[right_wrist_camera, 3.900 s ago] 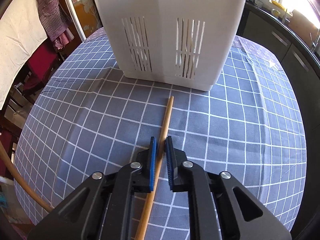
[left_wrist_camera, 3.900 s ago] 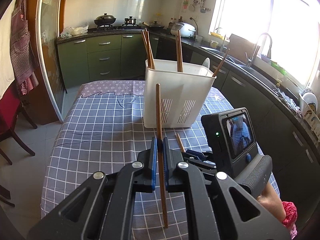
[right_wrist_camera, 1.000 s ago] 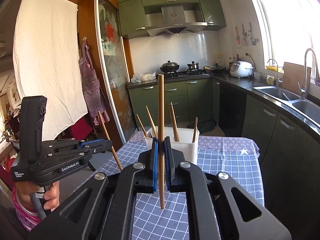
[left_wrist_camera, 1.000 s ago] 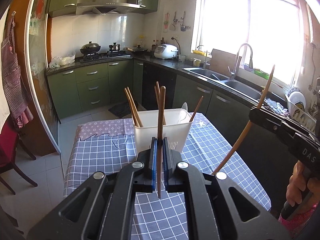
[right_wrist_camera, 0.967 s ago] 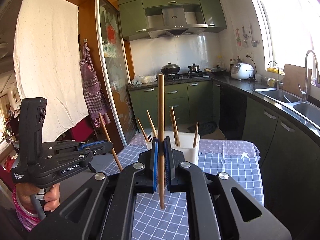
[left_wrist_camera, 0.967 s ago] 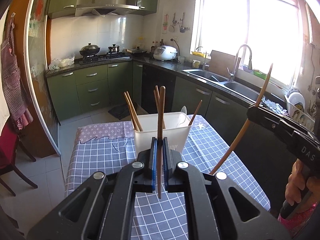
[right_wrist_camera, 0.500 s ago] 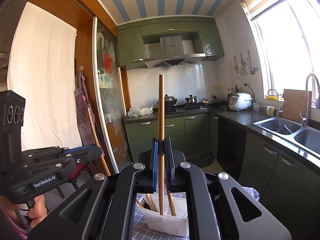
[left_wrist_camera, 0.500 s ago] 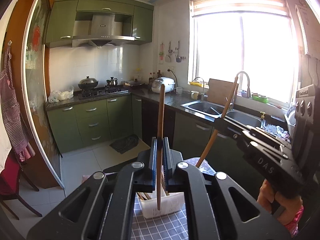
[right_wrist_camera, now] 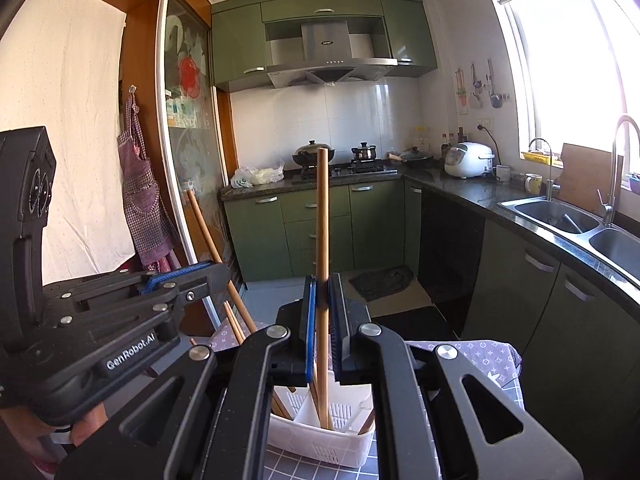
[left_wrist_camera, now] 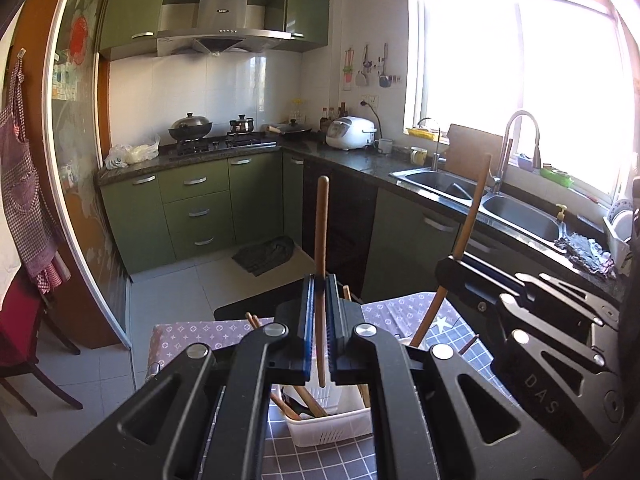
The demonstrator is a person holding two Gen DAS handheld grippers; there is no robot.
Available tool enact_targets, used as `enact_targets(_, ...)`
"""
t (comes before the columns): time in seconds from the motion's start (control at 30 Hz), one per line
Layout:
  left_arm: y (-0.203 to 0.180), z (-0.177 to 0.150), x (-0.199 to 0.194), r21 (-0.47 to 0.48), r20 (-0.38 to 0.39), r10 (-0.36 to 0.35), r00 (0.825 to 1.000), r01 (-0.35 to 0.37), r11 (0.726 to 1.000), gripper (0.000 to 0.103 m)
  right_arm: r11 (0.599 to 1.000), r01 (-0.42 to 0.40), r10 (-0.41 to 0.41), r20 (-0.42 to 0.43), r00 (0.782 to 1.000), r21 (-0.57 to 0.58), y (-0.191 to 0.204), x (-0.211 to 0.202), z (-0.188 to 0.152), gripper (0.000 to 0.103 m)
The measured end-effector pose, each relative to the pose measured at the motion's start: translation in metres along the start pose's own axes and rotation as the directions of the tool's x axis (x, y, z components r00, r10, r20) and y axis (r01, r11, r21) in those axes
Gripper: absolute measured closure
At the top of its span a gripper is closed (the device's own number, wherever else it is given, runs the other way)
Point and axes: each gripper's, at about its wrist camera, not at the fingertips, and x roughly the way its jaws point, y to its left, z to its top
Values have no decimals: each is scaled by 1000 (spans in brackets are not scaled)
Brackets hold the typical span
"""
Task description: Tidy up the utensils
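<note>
In the left wrist view my left gripper (left_wrist_camera: 319, 292) is shut on a dark brown chopstick (left_wrist_camera: 321, 232) that stands upright. Its lower end hangs above the white slotted basket (left_wrist_camera: 332, 428), which holds several chopsticks. To the right my right gripper (left_wrist_camera: 454, 270) grips a lighter chopstick (left_wrist_camera: 472, 208), tilted. In the right wrist view my right gripper (right_wrist_camera: 321, 296) is shut on that light chopstick (right_wrist_camera: 322, 220), and its lower end shows over the basket (right_wrist_camera: 320, 444). At the left, my left gripper (right_wrist_camera: 192, 276) holds the dark chopstick (right_wrist_camera: 204, 224).
The basket stands on a table with a grey checked cloth (left_wrist_camera: 320, 460). A dark counter with a sink (left_wrist_camera: 516, 212) runs along the right. Green cabinets (left_wrist_camera: 196, 212) and a stove stand at the back. A red chair (left_wrist_camera: 16, 320) is at the left. A hand (right_wrist_camera: 80, 436) holds the left gripper's handle.
Both grippers have moved forward over the table with their chopsticks. The basket now lies close under the fingers and low in both views. Both grips stay shut.
</note>
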Motion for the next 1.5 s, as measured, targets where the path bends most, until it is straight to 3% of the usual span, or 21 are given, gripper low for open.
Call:
enact_targets(0.53, 0, -42, 29, -1, -90, 27, 996, -27, 1000, 98, 999, 30, -32, -75, 997, -22, 11, 36, -35, 96)
enact_targets(0.6, 1, -43, 27, -1, -86, 31, 996, -31, 1000, 97, 999, 28, -29, -66, 997, -18, 16, 33, -33, 82)
enact_targets(0.67, 2, -43, 23, -2, -85, 32, 996, -33, 999, 97, 1000, 25, -25, -50, 998, -15, 18, 24, -31, 81)
enact_targets(0.77, 1, -42, 13, -7, -76, 31, 997, -32, 999, 86, 1000, 13, -13, -13, 1000, -12, 20, -3, -28, 80)
enact_targets(0.87, 2, -42, -6, -12, -50, 30, 998, -30, 999, 78, 1000, 5, -5, 31, 1000, -7, 20, -37, -29, 71)
enact_targets(0.93, 1, -45, -22, -10, -29, 40, 999, -41, 999, 60, 1000, 6, -6, 55, 998, 1, 16, -65, -34, 64)
enact_targets(1.07, -1, -61, -58, -12, 6, 59, 998, -59, 998, 43, 999, 31, -32, 67, 997, 16, 7, -115, -61, 53)
enact_targets(1.23, -2, -99, -98, -12, 19, 89, 996, -89, 996, 8, 998, 49, -50, 40, 998, 35, 1, -167, -111, 34)
enact_targets(1.4, -2, -137, -126, 8, 11, 155, 988, -155, 988, 7, 998, 49, -50, 31, 998, 34, 9, -201, -151, 5)
enact_targets(1.5, 2, -152, -140, -25, -9, 134, 991, -135, 991, 7, 998, 53, -53, 29, 998, 25, 15, -216, -165, 5)
